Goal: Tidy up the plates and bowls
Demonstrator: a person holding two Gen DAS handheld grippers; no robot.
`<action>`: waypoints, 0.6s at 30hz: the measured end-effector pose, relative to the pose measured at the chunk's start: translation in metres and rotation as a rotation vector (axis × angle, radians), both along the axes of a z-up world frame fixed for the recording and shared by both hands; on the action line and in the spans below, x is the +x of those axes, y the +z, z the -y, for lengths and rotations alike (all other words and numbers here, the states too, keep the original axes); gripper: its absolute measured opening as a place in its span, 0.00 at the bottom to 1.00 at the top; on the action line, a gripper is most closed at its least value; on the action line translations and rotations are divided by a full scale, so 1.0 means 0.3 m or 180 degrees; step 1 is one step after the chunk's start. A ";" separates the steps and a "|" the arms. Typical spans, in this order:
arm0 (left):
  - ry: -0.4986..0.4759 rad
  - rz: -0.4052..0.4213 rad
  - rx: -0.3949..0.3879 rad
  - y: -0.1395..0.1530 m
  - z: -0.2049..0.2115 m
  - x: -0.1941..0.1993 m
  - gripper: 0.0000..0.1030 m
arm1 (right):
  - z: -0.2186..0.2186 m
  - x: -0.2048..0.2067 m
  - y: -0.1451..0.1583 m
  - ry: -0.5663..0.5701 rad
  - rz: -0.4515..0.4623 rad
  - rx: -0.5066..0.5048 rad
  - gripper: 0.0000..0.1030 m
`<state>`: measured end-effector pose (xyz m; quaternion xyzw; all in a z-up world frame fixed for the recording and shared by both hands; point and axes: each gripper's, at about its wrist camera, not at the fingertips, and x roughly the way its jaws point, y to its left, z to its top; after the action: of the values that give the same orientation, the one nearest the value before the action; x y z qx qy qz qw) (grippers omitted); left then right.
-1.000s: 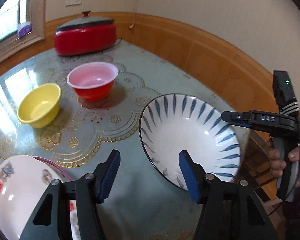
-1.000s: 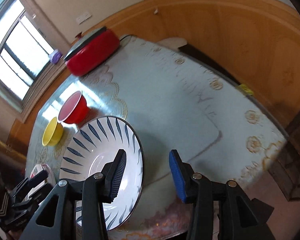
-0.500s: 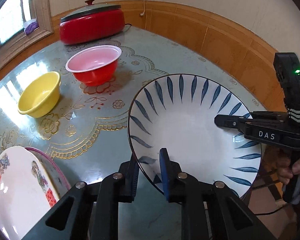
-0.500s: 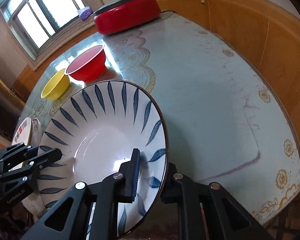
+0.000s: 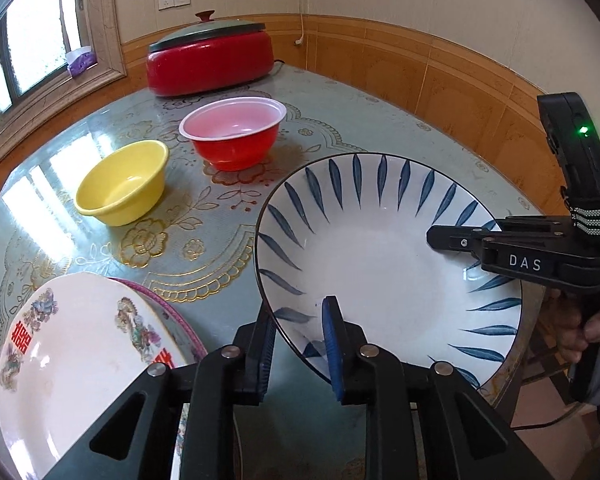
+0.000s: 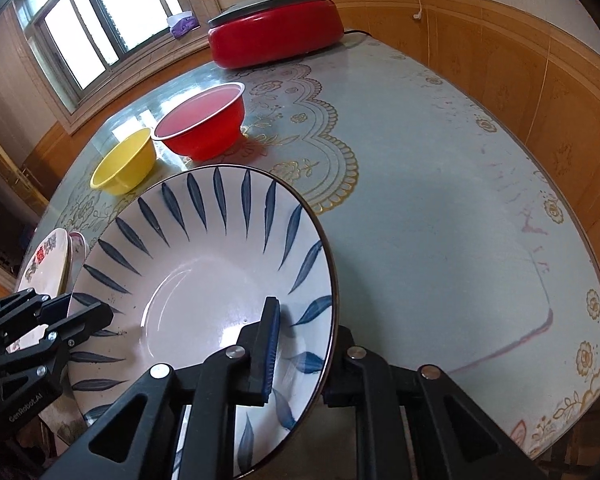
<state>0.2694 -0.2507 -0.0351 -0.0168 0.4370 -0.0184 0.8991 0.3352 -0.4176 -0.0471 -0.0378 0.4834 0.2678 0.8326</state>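
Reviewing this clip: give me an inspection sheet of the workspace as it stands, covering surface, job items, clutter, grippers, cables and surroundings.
Surface: round table under a glossy blue-green cover with gold floral print.
Job's things: blue-leaf plate held at the near edge; yellow bowl and red bowl side by side; floral plates stacked at the near left.
Clutter: red electric pot, lid on, at the far edge.
Grippers: left gripper and right gripper each clamp the plate's rim, on opposite sides.
Cables: white cord down the wall; dark cord behind the pot.
Surroundings: window, wood wainscot, wall sockets.
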 end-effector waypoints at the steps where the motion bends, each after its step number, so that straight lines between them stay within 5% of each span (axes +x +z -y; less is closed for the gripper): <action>1: 0.0033 0.0010 0.0000 -0.001 -0.006 0.000 0.23 | -0.009 0.004 -0.001 0.0032 0.0012 -0.0005 0.15; 18: 0.0699 0.0072 0.0152 -0.010 0.015 0.020 0.23 | -0.066 0.113 0.003 0.1190 -0.0131 -0.0163 0.16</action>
<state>0.2755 -0.2551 -0.0380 -0.0429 0.4227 0.0904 0.9007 0.3690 -0.3978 -0.0464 -0.1427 0.4916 0.4062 0.7570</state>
